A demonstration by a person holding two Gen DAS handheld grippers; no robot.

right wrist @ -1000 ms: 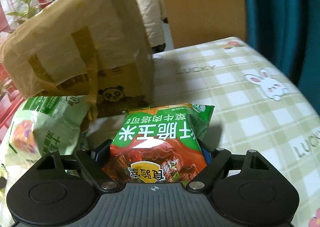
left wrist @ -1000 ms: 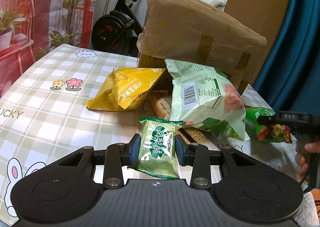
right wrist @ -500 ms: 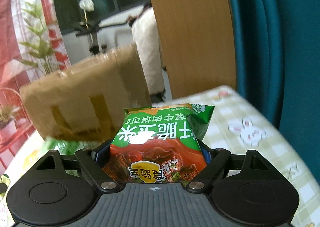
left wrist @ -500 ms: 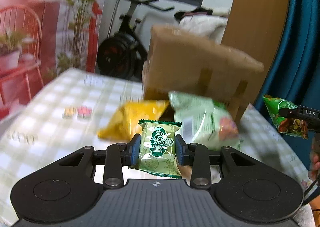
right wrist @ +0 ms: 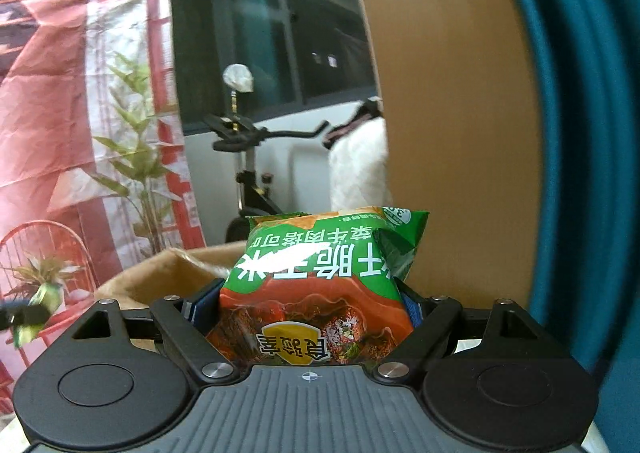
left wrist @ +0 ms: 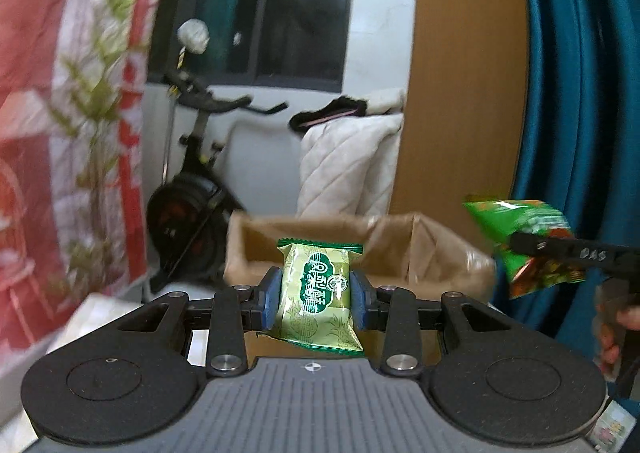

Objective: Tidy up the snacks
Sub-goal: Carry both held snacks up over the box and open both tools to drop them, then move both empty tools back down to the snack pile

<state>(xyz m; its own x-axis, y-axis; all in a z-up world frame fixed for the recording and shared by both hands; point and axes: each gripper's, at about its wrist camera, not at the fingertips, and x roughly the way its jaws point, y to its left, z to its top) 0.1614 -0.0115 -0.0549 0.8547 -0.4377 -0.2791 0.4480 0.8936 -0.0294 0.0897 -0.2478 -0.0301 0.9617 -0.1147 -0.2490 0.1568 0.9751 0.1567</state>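
My left gripper (left wrist: 316, 299) is shut on a small light-green snack packet (left wrist: 318, 293) and holds it up just in front of the open top of a brown cardboard box (left wrist: 420, 249). My right gripper (right wrist: 308, 307) is shut on a green and red chip bag (right wrist: 320, 289), raised near the box rim (right wrist: 160, 273). The right gripper with its chip bag also shows in the left wrist view (left wrist: 532, 249), at the right beside the box. The left gripper with its packet shows blurred at the left edge of the right wrist view (right wrist: 32, 309).
An exercise bike (left wrist: 192, 193) stands behind the box, with a white quilted cover (left wrist: 348, 165) next to it. A wooden panel (left wrist: 460, 93) and a teal curtain (left wrist: 580, 93) are at the right. A red and white banner with plants (left wrist: 60, 113) hangs at the left.
Both grippers have risen from the table with their snacks to the level of the box's open top. The table and the other snack bags have dropped out of view.
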